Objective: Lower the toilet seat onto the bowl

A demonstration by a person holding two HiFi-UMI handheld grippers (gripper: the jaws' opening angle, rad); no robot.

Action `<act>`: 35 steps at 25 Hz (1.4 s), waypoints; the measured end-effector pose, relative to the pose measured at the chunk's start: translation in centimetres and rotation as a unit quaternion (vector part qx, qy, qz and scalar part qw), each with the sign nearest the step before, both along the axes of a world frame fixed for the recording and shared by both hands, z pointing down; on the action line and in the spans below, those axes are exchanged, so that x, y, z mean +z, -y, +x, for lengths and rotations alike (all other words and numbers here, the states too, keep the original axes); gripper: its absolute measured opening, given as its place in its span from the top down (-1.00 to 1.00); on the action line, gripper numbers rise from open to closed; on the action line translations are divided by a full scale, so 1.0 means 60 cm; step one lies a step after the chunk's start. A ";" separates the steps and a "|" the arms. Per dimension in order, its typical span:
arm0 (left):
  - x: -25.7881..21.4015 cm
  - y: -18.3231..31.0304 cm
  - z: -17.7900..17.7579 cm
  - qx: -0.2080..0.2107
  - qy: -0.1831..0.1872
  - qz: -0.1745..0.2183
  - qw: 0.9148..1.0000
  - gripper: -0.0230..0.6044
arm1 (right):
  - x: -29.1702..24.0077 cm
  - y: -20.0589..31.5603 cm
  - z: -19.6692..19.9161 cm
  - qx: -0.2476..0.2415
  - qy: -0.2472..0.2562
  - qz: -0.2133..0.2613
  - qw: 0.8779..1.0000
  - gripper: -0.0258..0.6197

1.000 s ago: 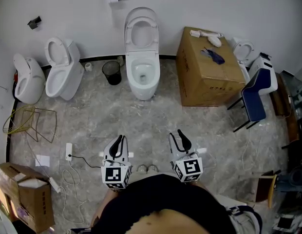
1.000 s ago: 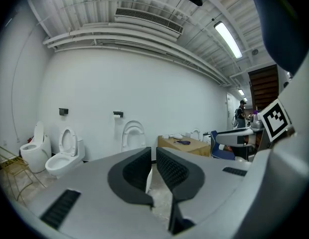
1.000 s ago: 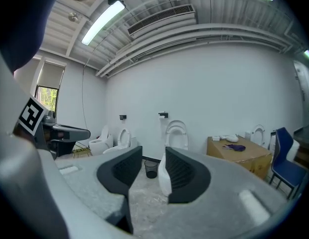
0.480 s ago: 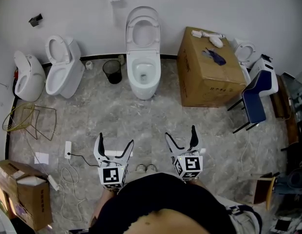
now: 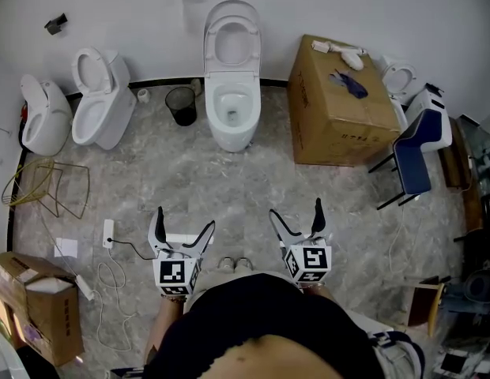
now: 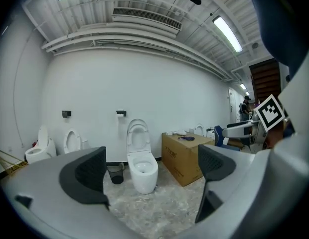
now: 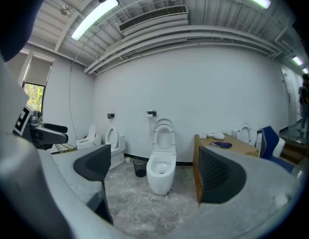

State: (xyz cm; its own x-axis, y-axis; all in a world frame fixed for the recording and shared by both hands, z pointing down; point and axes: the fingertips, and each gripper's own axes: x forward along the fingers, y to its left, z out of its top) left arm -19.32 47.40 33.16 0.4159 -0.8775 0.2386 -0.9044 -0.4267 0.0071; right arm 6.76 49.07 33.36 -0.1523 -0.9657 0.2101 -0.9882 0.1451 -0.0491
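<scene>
Toilet seat (image 5: pixel 210 44) raised upright, long axis vert., above bowl (image 5: pixel 231 136).

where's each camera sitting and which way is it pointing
Head view: on the person's head, facing steeply down at floor and toilet; shows torso, left gripper and right gripper, both jaws opening, empty.
Left gripper view: on the left gripper, level along its jaws toward the toilet; right gripper at right edge.
Right gripper view: on the right gripper, same heading; left gripper at left edge.
Shared: all show the toilet, seat raised.
</scene>
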 end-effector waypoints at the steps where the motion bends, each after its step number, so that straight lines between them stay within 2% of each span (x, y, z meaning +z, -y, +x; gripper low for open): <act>1: 0.000 0.003 0.002 0.001 0.000 0.003 1.000 -0.81 | 0.001 0.001 0.004 0.004 -0.004 -0.001 1.000 -0.72; 13: 0.012 0.012 0.013 -0.040 -0.007 0.001 0.999 -0.81 | 0.004 0.006 0.036 -0.011 -0.024 0.010 1.000 -0.72; 22: 0.023 0.018 0.019 -0.048 0.018 -0.007 0.999 -0.81 | 0.008 0.015 0.027 -0.047 -0.028 0.017 0.998 -0.72; 25: 0.030 0.036 0.019 -0.049 0.013 -0.011 0.999 -0.81 | 0.012 0.029 0.024 -0.054 -0.024 0.015 0.998 -0.72; 29: 0.033 0.070 0.027 -0.037 0.030 -0.005 0.999 -0.81 | 0.021 0.059 0.023 -0.062 -0.041 0.024 0.997 -0.72; 35: 0.033 0.182 0.034 -0.031 0.014 0.004 0.999 -0.81 | 0.023 0.155 0.034 -0.050 -0.042 0.032 0.997 -0.71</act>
